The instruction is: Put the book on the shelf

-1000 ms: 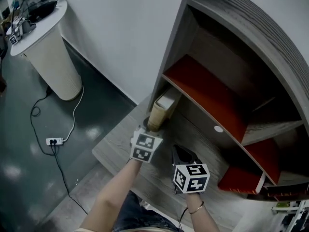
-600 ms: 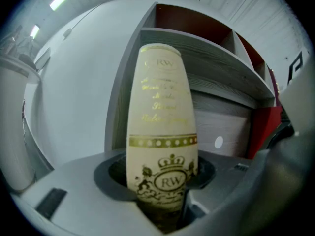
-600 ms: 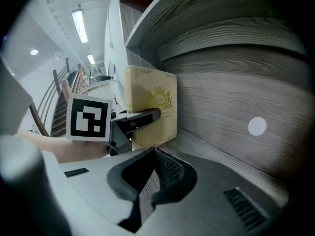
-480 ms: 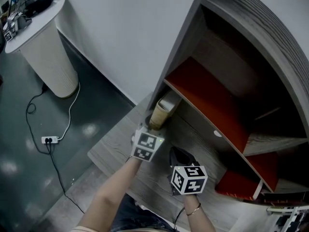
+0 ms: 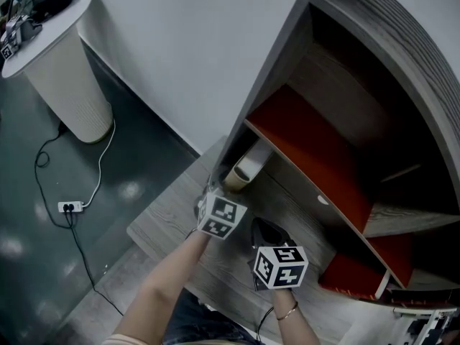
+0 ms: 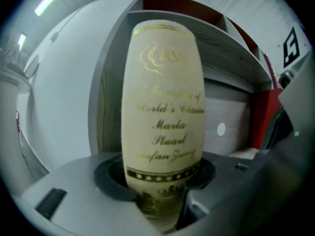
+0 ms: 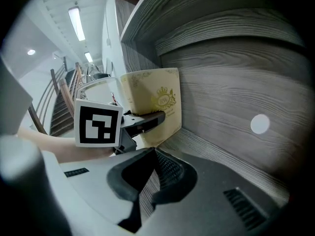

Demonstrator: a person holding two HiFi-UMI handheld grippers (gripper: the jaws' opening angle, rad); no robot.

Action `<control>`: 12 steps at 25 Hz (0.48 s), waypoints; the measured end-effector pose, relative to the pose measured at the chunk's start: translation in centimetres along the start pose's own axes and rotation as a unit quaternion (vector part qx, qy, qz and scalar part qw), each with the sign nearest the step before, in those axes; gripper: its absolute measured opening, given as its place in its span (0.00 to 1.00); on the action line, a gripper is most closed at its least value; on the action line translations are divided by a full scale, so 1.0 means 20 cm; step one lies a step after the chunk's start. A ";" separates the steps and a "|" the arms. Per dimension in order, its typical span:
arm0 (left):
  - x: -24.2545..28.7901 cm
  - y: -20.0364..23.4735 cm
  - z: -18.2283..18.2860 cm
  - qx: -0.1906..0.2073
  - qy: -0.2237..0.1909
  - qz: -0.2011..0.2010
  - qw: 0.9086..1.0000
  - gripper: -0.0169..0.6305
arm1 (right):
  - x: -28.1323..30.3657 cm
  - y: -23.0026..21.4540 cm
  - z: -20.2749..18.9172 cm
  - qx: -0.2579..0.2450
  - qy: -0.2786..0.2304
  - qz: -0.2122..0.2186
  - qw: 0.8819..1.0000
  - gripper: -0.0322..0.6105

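A person's two hand-held grippers worked at the tall grey wood-grain shelf unit (image 5: 402,63) against the white wall. The left gripper (image 5: 224,185) was clamped on a cream hardback book with gilt lettering on its spine (image 5: 246,167), one jaw on each cover, low down near the book's foot. The spine faced back toward the gripper's own camera.

The book stood roughly upright at the left end of the unit's grey bottom board (image 5: 169,221), just beside the left upright and under the front edge of the red shelf board (image 5: 309,135). Its top leaned a little into the compartment. Whether its foot rested on the board or hung just above it could not be made out.

The right gripper (image 5: 257,226) hovered over the middle of the same board, to the right of the book and apart from it – jaws pressed together at the tips, nothing between them. It pointed down toward the grey back panel, where a small white round sticker (image 5: 317,200) showed.

Off to the left of the unit, well apart from it, a white ribbed cylindrical stand (image 5: 65,70) rose from the dark glossy floor (image 5: 29,264). A white power strip (image 5: 70,207) lay near its base, cables trailing across the floor.
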State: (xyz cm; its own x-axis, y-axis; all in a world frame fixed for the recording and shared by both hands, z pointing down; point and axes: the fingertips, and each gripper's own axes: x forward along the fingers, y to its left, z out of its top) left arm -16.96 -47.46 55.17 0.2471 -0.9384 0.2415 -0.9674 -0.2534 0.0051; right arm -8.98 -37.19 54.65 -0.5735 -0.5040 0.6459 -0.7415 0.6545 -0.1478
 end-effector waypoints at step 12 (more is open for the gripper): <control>0.04 0.00 0.00 0.007 0.000 -0.009 1.000 0.37 | 0.01 -0.03 0.02 0.001 0.001 -0.011 1.000 0.06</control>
State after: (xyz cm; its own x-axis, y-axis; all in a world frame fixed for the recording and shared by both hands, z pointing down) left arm -16.73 -48.30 55.28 0.2639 -0.9340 0.2410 -0.9620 -0.2732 -0.0051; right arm -8.79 -37.79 54.53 -0.5568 -0.5165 0.6505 -0.7541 0.6428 -0.1351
